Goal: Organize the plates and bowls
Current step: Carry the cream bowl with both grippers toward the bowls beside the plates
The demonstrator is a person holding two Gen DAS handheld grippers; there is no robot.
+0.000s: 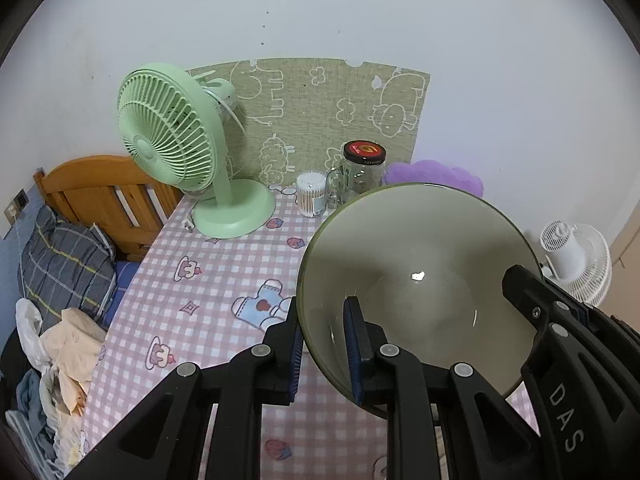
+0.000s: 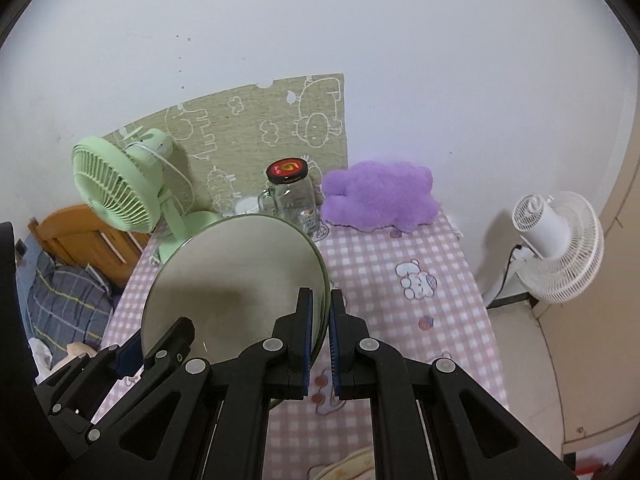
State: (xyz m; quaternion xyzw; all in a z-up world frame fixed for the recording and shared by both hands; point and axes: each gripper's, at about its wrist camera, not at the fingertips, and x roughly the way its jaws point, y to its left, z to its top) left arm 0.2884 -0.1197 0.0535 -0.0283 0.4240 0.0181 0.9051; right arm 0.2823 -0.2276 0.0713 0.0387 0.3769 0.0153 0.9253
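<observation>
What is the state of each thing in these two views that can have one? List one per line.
Bowl: lifted off the table, tilted, empty, rim gripped on two sides.
Left tool: shut on the bowl's rim.
Right tool: shut on the bowl's rim.
Glass jar: upright, lid on.
Green fan: upright; running or not, cannot tell.
Cotton swab tub: upright, full.

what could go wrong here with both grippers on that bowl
1. The olive-green glazed bowl is held off the pink checked tablecloth only by thin rim pinches from the left gripper and right gripper; if the hands pull unevenly it may slip.
2. The glass jar with a red lid stands just behind, so swinging the bowl forward might knock it.
</observation>
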